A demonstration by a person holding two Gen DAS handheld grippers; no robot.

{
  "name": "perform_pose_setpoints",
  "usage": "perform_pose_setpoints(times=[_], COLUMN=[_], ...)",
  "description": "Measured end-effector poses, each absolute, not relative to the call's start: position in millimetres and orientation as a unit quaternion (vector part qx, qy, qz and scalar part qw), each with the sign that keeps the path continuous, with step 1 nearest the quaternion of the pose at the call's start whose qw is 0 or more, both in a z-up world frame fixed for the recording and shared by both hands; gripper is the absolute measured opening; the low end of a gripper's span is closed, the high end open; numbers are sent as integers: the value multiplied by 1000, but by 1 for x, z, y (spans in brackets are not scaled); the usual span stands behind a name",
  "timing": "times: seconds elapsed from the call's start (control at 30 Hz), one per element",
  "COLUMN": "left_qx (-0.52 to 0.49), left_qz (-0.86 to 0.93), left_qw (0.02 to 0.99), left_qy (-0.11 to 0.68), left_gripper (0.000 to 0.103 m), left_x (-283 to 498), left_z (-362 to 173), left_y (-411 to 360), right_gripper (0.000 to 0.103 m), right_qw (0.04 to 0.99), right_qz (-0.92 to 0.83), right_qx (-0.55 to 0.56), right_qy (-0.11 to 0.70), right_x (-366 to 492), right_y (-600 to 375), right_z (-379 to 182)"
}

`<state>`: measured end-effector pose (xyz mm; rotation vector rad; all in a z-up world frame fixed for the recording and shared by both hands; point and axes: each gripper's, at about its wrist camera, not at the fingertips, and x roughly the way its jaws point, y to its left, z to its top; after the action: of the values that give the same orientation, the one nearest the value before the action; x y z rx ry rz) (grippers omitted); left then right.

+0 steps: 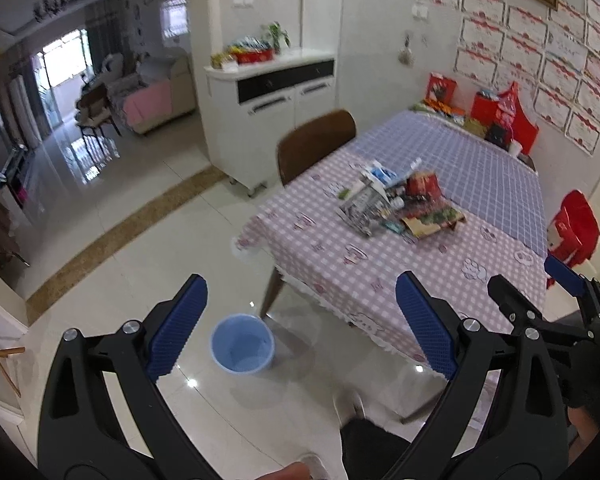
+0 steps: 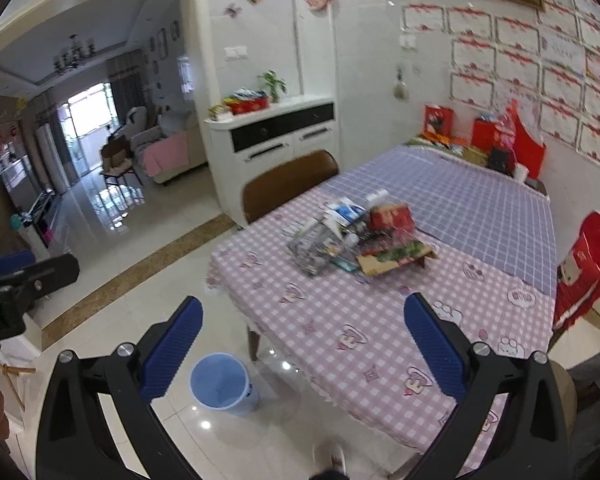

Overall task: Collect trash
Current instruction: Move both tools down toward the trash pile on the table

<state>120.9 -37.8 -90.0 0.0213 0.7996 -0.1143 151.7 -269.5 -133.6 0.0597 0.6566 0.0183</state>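
The left hand-held gripper (image 1: pixel 302 328) is shown with its jaws spread wide and nothing held between them. The right hand-held gripper (image 2: pixel 304 348) is likewise spread wide and empty; part of it is also seen at about 3 o'clock in the left wrist view. Both are held above the floor (image 1: pixel 140 216), short of the near edge of the surface (image 1: pixel 340 256), which is covered by a checked cloth.

The trash (image 1: pixel 396 200) is seen as a loose heap of wrappers, packets and a red carton, lying near the middle of the surface. From the left hand-held gripper it lies at about 1 o'clock; from the right hand-held gripper (image 2: pixel 356 236) it lies near 12 o'clock. The heap is well apart from both. Its long axis is judged to run roughly across the view, from 9 to 3 o'clock. The right hand-held gripper is judged the nearer and the better aligned.

A blue bin (image 1: pixel 242 344) stands open on the floor beside the table leg, almost directly between the left jaws. In the right wrist view it (image 2: pixel 220 384) lies at about 7 o'clock.
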Motion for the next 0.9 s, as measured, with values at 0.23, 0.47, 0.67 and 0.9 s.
perform_pose_setpoints(times=[0.23,0.47,0.67,0.9], left_qx=[2,4,-26,-42], left_qz=[-81,-92,-86,-54], left_qw=[887,843,813,794], left_qy=[454,530,576,604], left_gripper=[93,93,93,93], left_x=[216,325,394,446], left_z=[-140,-200,-248,-303], left_y=[-92,-154,-180,-176], right_gripper=[99,99,98,78], right_qw=[924,885,841,807], right_qz=[-27,-60,-62,-64], right_qx=[73,137,213,280], right_qy=[373,440,493,517], right_x=[239,342,411,457], right_y=[-338,-416,-464,-488], right_z=[-185,-246,-312,-370])
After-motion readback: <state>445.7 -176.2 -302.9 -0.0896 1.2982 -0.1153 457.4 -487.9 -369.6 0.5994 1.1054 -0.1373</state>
